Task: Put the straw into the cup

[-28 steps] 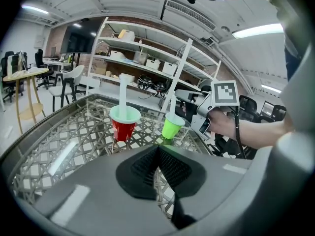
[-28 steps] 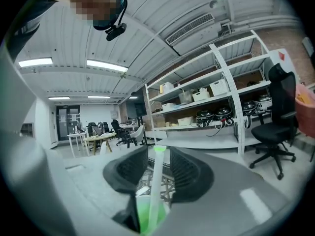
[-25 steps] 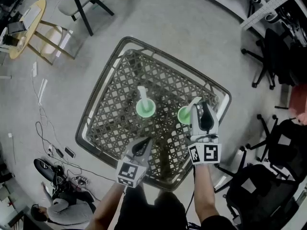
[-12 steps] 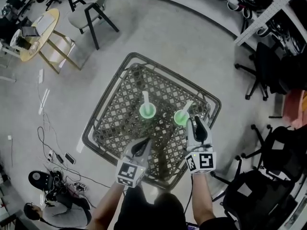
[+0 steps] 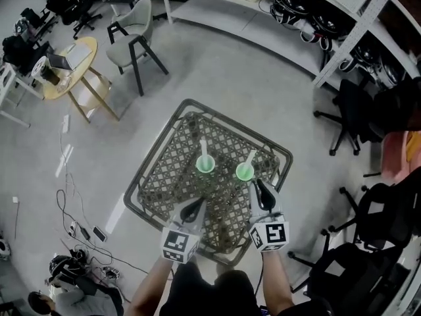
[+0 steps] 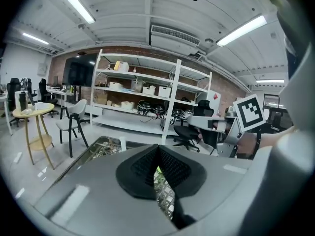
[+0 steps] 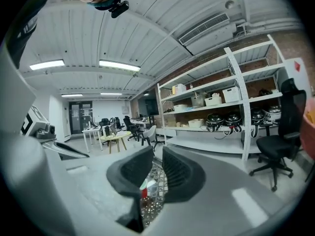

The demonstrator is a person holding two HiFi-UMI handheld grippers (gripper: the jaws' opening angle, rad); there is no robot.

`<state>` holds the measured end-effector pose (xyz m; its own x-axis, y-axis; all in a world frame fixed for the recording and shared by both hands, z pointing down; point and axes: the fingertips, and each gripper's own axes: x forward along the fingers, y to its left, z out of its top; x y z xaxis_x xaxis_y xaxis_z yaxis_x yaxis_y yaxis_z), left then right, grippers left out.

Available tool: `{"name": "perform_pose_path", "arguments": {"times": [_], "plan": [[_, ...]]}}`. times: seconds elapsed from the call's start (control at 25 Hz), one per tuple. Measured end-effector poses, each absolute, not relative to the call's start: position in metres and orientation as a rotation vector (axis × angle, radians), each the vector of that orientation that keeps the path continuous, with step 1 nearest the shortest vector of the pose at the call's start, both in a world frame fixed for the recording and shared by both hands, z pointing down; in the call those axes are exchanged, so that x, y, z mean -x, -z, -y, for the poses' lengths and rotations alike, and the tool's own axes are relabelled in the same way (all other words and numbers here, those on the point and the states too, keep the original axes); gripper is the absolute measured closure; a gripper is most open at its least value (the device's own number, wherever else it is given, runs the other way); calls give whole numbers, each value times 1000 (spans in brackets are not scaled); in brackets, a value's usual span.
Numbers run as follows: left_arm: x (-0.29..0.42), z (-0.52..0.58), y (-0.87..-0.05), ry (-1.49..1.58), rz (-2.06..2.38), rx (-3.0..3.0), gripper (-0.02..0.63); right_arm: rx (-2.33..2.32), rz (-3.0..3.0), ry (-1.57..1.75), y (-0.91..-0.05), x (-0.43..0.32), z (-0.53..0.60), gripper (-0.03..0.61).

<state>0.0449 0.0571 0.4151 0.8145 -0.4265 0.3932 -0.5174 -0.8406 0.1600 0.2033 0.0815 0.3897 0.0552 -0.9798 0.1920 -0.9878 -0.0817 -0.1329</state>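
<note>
At centre frame, the lattice bench [image 5: 164, 171] carries the left green cup [image 5: 205, 165] and the right green cup [image 5: 245, 172], a white straw [image 5: 203, 148] in each. Lower down, the left claw [image 5: 197, 206] is pressed together. The right claw [image 5: 258, 185] is slightly spread, has just been closing, and is empty.

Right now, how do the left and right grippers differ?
Jaws: the left gripper has its pads meeting at the tips; the right gripper shows a clear gap, though its jaws have just been closing. Place: in the head view the right gripper sits just short of the right green cup, while the left gripper is farther from the left green cup. Shared: both hold nothing and hang over the lattice table.
</note>
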Motion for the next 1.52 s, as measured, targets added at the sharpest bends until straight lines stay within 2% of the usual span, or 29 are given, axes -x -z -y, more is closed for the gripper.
{"name": "perform_pose_path", "arguments": {"times": [0.4, 0.88, 1.52], "plan": [[-23, -70, -360, -436, 806, -2774, 607, -2195, 2159, -385, -351, -164, -117, 574], [5, -105, -305, -322, 915, -2818, 607, -2133, 2186, -275, -308, -135, -167, 575], [20, -132, -291, -295, 949, -2828, 607, -2120, 2228, -248, -291, -124, -203, 575]]}}
